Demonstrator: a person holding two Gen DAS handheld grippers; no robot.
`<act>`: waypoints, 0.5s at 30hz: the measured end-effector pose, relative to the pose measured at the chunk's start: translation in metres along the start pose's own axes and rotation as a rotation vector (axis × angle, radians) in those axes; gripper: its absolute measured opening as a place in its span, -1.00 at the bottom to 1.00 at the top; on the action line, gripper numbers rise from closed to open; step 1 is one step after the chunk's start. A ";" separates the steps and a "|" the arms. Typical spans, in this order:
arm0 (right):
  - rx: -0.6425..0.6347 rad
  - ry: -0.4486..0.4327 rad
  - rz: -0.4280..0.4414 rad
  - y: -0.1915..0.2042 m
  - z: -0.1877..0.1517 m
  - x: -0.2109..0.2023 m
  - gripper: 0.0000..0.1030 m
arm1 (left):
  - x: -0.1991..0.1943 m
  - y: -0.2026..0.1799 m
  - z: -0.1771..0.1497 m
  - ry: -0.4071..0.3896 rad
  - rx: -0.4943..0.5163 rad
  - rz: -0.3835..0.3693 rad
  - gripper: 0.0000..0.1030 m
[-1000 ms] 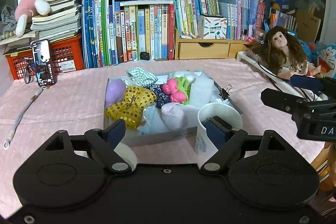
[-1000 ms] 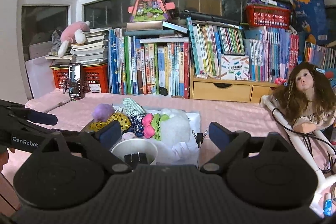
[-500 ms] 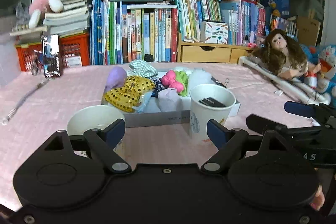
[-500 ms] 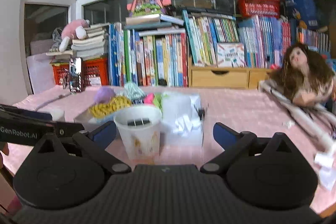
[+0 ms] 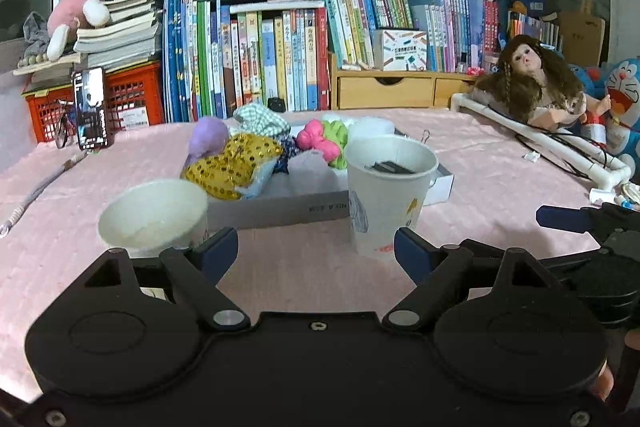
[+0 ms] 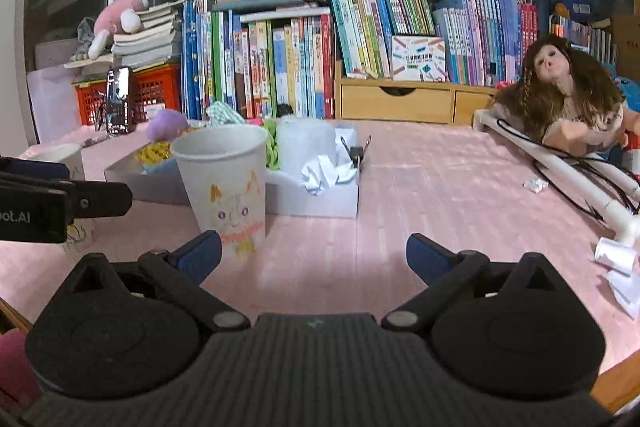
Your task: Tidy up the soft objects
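A shallow grey box point(image 5: 288, 209) on the pink tablecloth holds soft things: a yellow sequin bow point(image 5: 236, 165), a purple pompom point(image 5: 208, 139), a pink bow point(image 5: 318, 143), a green scrunchie point(image 5: 336, 131), a checked cloth point(image 5: 260, 119) and white fluff point(image 5: 374, 127). Two paper cups stand in front of it: a low one point(image 5: 154, 217) at left, a taller one point(image 5: 388, 195) with dark items inside. My left gripper point(image 5: 316, 253) is open and empty, low before the cups. My right gripper point(image 6: 314, 255) is open and empty beside the tall cup point(image 6: 224, 183).
A wall of books point(image 5: 280, 59) and red baskets point(image 5: 120, 103) stand at the back. A phone point(image 5: 91, 109) stands at the left. A doll point(image 5: 532, 83) on a white pipe frame point(image 5: 560, 147) lies at the right. Paper scraps point(image 6: 620, 267) lie near the right edge.
Both grippers have dropped lower and pulled back from the box. The two cups now stand in plain view in front of them. Both stay open.
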State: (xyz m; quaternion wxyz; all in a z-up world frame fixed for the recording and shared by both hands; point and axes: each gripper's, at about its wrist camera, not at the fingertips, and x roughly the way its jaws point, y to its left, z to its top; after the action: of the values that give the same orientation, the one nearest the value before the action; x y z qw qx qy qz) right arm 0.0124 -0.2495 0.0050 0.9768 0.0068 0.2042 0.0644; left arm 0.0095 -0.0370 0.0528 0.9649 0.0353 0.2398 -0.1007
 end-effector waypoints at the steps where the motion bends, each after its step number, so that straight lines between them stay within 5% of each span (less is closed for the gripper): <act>1: -0.001 0.003 0.000 0.000 -0.001 0.001 0.99 | 0.001 0.001 -0.002 0.008 -0.003 0.001 0.64; 15: -0.051 0.048 0.012 0.015 -0.022 0.005 0.99 | 0.012 0.016 -0.040 0.092 -0.023 0.068 0.64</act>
State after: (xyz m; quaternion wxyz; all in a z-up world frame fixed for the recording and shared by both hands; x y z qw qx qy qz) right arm 0.0067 -0.2345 -0.0165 0.9710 -0.0183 0.2260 0.0755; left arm 0.0049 -0.0183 0.0125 0.9562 0.0368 0.2835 -0.0632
